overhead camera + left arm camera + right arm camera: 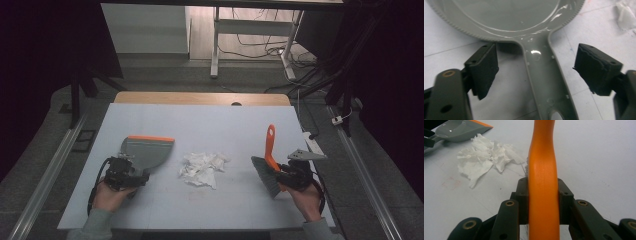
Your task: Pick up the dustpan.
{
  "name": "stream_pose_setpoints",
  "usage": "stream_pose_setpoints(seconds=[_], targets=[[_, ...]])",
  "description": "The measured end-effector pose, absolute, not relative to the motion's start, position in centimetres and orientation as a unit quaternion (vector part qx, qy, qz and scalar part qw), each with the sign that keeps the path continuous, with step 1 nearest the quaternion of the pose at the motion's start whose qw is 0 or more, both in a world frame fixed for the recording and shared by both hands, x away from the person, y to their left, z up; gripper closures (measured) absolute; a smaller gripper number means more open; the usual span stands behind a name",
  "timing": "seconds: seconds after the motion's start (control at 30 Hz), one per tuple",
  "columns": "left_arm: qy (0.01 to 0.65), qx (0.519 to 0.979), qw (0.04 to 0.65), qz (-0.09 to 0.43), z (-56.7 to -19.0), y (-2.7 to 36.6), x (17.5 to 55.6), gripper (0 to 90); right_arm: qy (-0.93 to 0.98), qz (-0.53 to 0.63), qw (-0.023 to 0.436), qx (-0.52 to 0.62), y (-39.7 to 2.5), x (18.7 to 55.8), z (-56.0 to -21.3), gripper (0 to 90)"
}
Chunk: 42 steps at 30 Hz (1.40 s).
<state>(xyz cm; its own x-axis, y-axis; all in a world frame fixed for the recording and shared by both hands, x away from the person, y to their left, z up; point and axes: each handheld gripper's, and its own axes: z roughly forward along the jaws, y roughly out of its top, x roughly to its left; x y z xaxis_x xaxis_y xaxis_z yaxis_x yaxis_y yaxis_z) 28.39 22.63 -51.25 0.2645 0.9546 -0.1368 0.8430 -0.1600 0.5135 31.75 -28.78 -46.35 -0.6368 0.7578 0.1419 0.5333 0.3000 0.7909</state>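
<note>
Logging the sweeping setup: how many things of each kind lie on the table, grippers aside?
Dustpan: 1
Hand brush: 1
Crumpled tissue paper pile: 1
Total: 3

White table top [200, 120], grey floor [165, 75], white desk legs [215, 45], dark surroundings

Right claw [543, 202] clamped on an orange brush handle [542, 170]

Both black jaws press against the sides of the handle, which rises from 6 o'clock up to 12 o'clock through the middle of the picture. At 10 o'clock a crumpled white paper wad [485, 157] lies on the pale bench [594, 157], well apart from the claw. Just beyond the paper, toward 11 o'clock, sits a grey dustpan [456, 130] with an orange lip, and a few bristles peek out beside the handle.
</note>
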Motion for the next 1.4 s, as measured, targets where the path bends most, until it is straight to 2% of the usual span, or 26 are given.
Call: stream_pose_setpoints(seconds=[0.27, 0.43, 0.63, 0.77, 1.4], targets=[[0.613, 0.746, 0.241, 0.100, -51.9, 22.6, 28.4, 25.6, 0.796, 0.429, 0.132, 0.406, -28.8, 31.8, -46.4, 69.7], [0.619, 0.736, 0.258, 0.086, -52.4, 22.6, 28.9, 37.0, 0.796, 0.428, 0.132, 0.406, -28.8, 31.7, -46.4, 69.8], [0.625, 0.726, 0.278, 0.073, -52.6, 23.2, 29.2, 46.3, 0.798, 0.425, 0.131, 0.407, -28.6, 31.8, -46.6, 69.8], [0.618, 0.728, 0.289, 0.073, -52.7, 23.3, 29.2, 58.4, 0.798, 0.425, 0.132, 0.407, -28.7, 31.8, -46.6, 69.8], [0.605, 0.721, 0.326, 0.083, -52.5, 25.5, 29.1, 61.6, 0.799, 0.422, 0.133, 0.408, -28.8, 31.8, -46.7, 69.8]])
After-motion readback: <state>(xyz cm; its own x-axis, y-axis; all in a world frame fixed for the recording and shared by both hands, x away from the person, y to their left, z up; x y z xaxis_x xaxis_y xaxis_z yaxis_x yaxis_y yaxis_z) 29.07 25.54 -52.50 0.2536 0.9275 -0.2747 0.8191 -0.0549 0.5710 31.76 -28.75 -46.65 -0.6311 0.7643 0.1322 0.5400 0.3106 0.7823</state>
